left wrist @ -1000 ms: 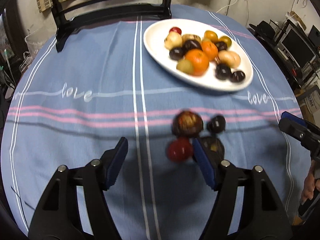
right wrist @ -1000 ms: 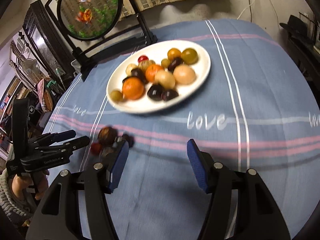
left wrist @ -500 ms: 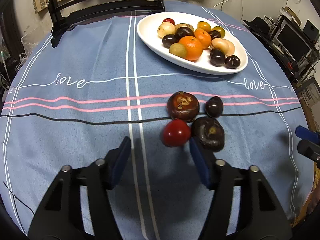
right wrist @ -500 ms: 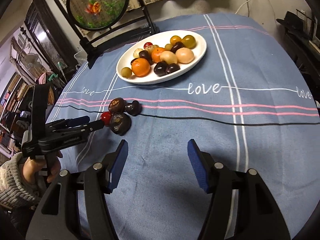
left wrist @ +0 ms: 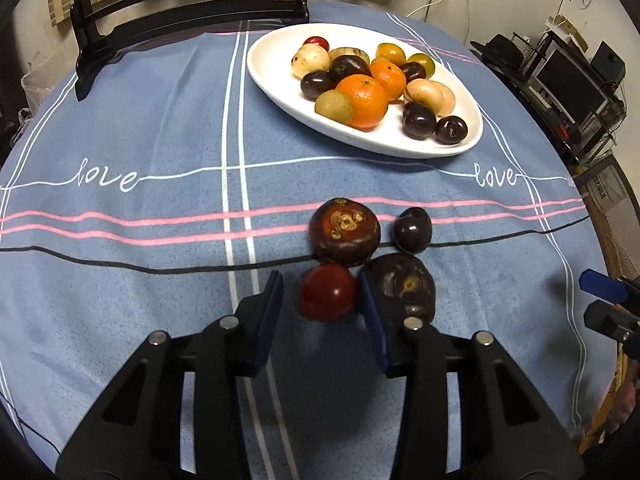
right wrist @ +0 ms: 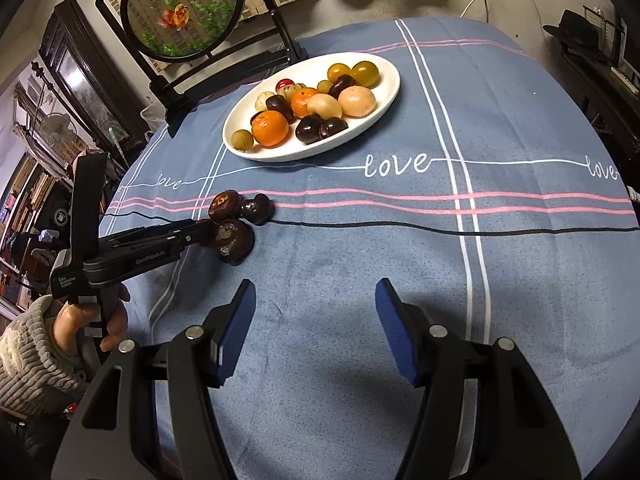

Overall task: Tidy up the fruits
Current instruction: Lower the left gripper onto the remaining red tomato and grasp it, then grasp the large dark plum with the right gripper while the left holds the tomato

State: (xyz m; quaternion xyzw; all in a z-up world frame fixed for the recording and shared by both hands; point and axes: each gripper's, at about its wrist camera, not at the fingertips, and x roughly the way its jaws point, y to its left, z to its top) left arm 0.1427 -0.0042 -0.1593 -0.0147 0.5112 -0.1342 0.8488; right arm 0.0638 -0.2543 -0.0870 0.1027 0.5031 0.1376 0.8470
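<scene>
A white oval plate [left wrist: 468, 144] [right wrist: 390, 92] at the far side of the blue cloth holds several fruits. Nearer lie a red tomato [left wrist: 328, 297], two brown water chestnuts [left wrist: 345, 232] [left wrist: 404, 286] and a dark plum [left wrist: 412, 229]. My left gripper [left wrist: 322, 294] is open, its fingers on either side of the tomato; the right pad touches or nearly touches it, the left pad stands apart. It also shows in the right wrist view [right wrist: 196, 232]. My right gripper [right wrist: 314, 312] is open and empty over bare cloth.
A black stand with a round goldfish picture [right wrist: 184, 8] stands behind the plate. The table's round edge drops off to the right [left wrist: 592, 240], with shelves and electronics beyond. The right gripper's tips show at the right edge of the left wrist view [left wrist: 604, 300].
My left gripper has moved forward and narrowed around the red tomato. My right gripper has drawn back toward the near side of the table, still open.
</scene>
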